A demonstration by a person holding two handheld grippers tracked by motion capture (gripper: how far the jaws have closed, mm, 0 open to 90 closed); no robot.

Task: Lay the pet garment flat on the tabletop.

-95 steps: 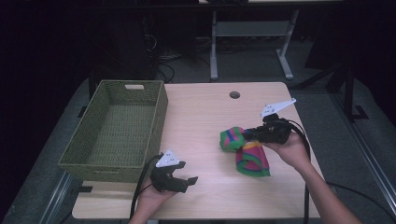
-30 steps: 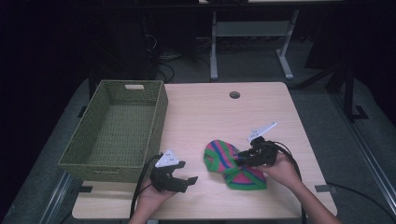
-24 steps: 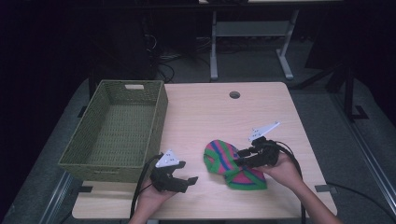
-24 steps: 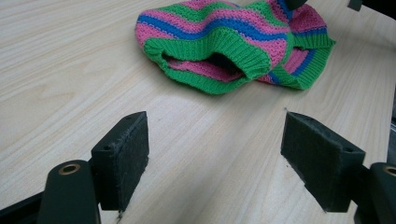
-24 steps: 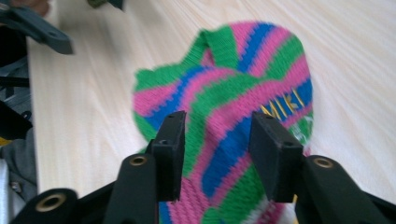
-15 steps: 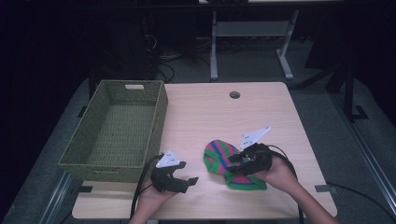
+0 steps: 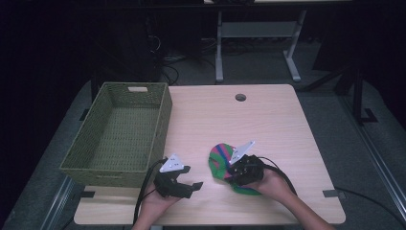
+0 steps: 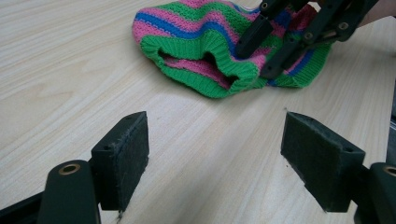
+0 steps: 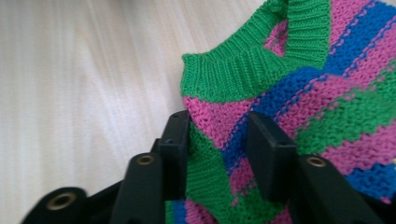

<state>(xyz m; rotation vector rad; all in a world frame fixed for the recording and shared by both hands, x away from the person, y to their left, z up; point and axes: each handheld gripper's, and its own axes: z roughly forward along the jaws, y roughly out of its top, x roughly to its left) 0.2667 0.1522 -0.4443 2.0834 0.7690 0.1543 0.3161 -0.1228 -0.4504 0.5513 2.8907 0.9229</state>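
A knitted piece (image 7: 220, 155) striped in green, pink and blue lies on the wooden table (image 7: 268, 124) near its front edge. My right gripper (image 7: 233, 173) rests on it from the right, and its jaws pinch a raised fold of the knit (image 9: 327, 93) between the pads (image 9: 219, 149). My left gripper (image 7: 190, 178) sits low at the table's front, left of the knit, pointing at it. In the left gripper view its jaws (image 8: 215, 158) stand wide open over bare wood, with the green ribbed opening of the knit (image 8: 196, 70) ahead and the right gripper (image 8: 264, 51) on top of it.
A green woven basket (image 7: 163, 120) stands empty at the left of the table, close to my left hand. A round cable hole (image 7: 240, 97) is at the back middle. Dark floor and a metal stand leg lie beyond the far edge.
The right gripper brought the knit from the right middle to the front, laid it flat, then moved left onto it and closed on a fold. The left gripper has stayed in place.
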